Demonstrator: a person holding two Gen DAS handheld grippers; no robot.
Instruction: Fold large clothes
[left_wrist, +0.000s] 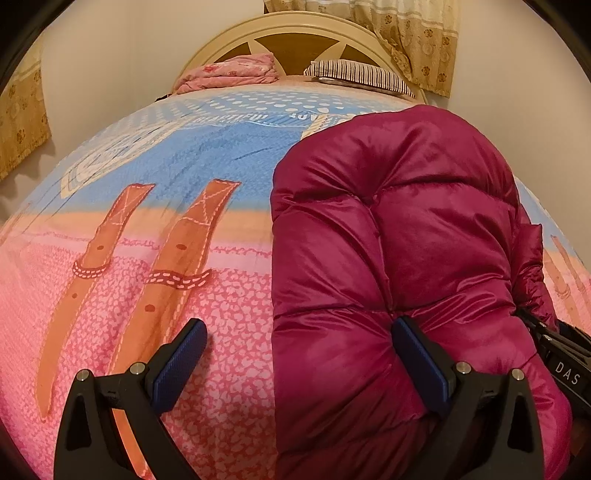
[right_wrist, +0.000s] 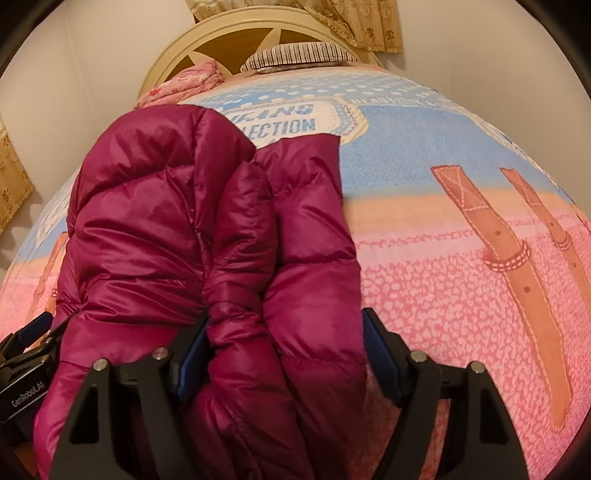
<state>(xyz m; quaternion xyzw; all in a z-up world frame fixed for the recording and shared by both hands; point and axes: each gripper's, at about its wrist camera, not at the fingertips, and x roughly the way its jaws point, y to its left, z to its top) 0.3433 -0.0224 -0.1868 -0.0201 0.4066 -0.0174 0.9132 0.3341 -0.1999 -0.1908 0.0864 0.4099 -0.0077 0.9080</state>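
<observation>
A magenta puffy down jacket (left_wrist: 399, 229) lies folded into a thick bundle on the bedspread (left_wrist: 147, 166). My left gripper (left_wrist: 299, 354) stands open over the bundle's left edge. Its right finger (left_wrist: 417, 362) presses into the jacket and its left finger (left_wrist: 181, 362) rests over bare bedspread. In the right wrist view the jacket (right_wrist: 166, 221) shows a sleeve folded along its middle. My right gripper (right_wrist: 284, 354) is shut on the near right part of the bundle, whose padding fills the gap between both pads. Each gripper shows at the edge of the other's view: right gripper (left_wrist: 561, 354), left gripper (right_wrist: 26, 350).
The bed's pink and blue printed cover (right_wrist: 461, 277) stretches wide on both sides of the jacket. A folded pink blanket (left_wrist: 229, 74) and a striped pillow (left_wrist: 358, 74) lie by the cream headboard (left_wrist: 295, 33). Patterned curtains (left_wrist: 413, 40) hang behind.
</observation>
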